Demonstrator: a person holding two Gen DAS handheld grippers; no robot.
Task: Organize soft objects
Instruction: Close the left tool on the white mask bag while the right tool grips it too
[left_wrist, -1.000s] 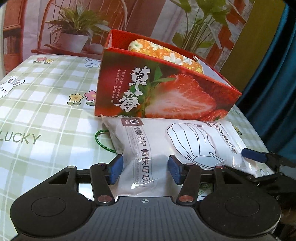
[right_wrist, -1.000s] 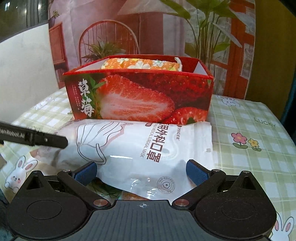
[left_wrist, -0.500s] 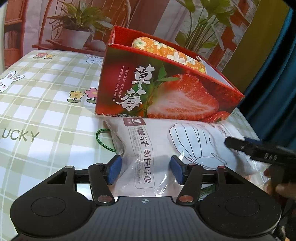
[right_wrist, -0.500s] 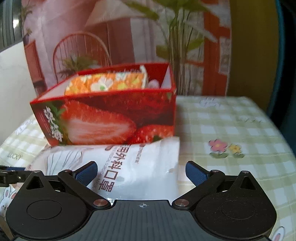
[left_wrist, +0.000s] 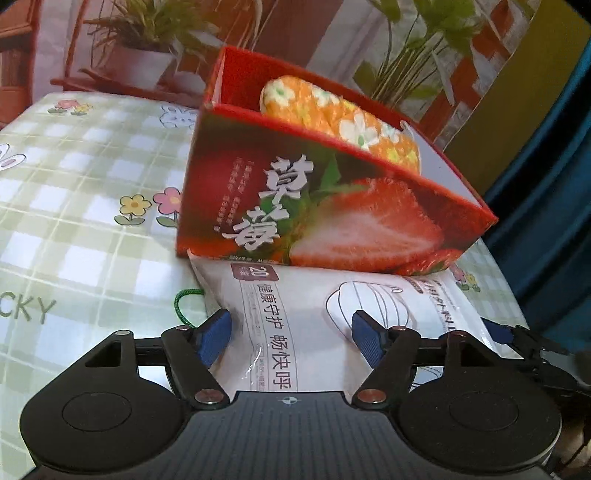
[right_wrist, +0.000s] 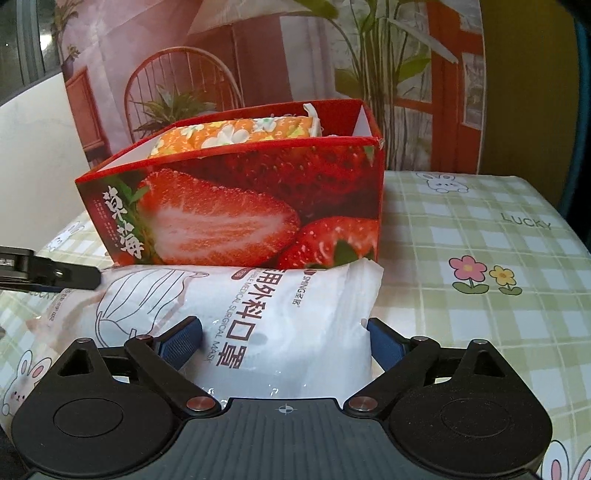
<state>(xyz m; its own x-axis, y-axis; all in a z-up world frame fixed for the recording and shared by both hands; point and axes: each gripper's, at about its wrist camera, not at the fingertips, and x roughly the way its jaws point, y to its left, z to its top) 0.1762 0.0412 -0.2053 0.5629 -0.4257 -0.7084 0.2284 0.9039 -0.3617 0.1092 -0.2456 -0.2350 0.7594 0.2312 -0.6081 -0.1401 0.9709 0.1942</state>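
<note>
Now both grippers are flanking the mask pack on the bench, in front of the strawberry box.
Left view: left gripper (left_wrist: 291, 332) is opening, fingers astride the mask pack (left_wrist: 295, 306) at lower centre, below the strawberry box (left_wrist: 317, 206). Right view: right gripper (right_wrist: 284, 341) is closing, fingers (right_wrist: 181, 341) bracketing the pack's lower-centre end.

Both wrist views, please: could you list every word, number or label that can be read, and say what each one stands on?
"草莓": front of the red box.
"20", "健康守护 畅快呼吸": white mask bag, left view.
"外科口罩", "MEDICAL SURGICAL MASK": the same bag, right view.
"LUCKY": checked tablecloth; the left view shows only "CKY".
Too small or blurred: the fine print on the box, the bag's small brand line and the small print low on the bag.
</note>
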